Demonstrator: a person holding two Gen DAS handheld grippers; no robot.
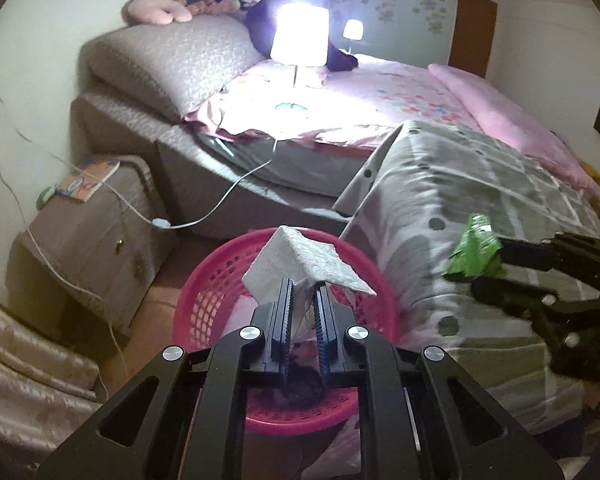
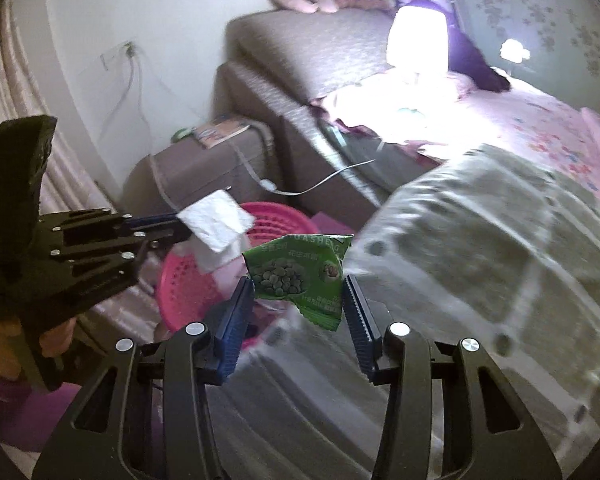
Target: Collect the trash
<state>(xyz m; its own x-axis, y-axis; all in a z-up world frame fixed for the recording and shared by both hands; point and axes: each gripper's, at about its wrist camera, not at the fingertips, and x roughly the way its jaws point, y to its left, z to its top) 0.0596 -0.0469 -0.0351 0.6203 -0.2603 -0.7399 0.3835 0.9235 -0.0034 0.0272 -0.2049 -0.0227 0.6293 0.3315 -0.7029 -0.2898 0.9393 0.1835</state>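
A crumpled white tissue [image 1: 300,264] is pinched in my left gripper [image 1: 304,292], which is shut on it and hangs right over the pink mesh basket [image 1: 212,280] on the floor. Seen from the right wrist, the same tissue [image 2: 216,224] and left gripper [image 2: 172,224] sit left of centre above the basket [image 2: 180,288]. My right gripper [image 2: 298,292] is shut on a green snack wrapper [image 2: 296,276], its pads pressing both side edges, held over the grey patterned blanket. In the left wrist view the wrapper [image 1: 474,248] and right gripper [image 1: 496,264] are at the right.
A bed with a grey patterned blanket [image 1: 480,184] and pink sheet fills the right. A lit lamp [image 1: 298,36] stands on the bed, its white cord trailing to a brown nightstand [image 1: 96,224] at left. A curtain [image 1: 28,364] hangs at the lower left.
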